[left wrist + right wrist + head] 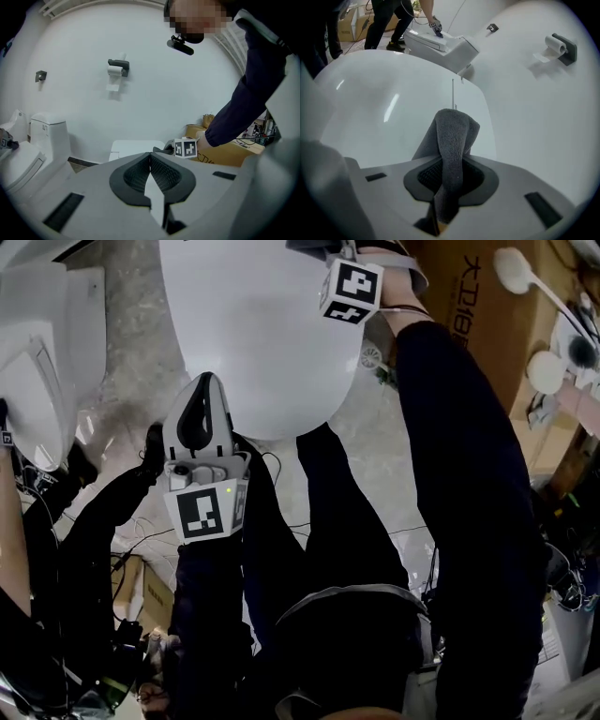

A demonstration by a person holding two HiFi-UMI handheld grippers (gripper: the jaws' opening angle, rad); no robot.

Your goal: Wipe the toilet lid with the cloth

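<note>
The white toilet lid (pixel 253 334) fills the top middle of the head view. My right gripper (pixel 450 168) is shut on a grey cloth (pixel 452 140), which sticks up out of the jaws just above the lid (pixel 393 103). In the head view only its marker cube (pixel 352 292) shows, at the lid's upper right, and the cloth is hidden. My left gripper (pixel 200 385) points at the lid's near edge, and its tip overlaps that edge. In its own view the left gripper (pixel 150 159) is shut with nothing held, facing the toilet tank (pixel 136 147).
A second toilet (pixel 37 362) stands at the left, with someone's hand on it (pixel 433 24). A cardboard box (pixel 487 315) and white brushes (pixel 516 273) sit at the right. Cables (pixel 141 531) lie on the marble floor. A paper-roll holder (pixel 117 68) hangs on the wall.
</note>
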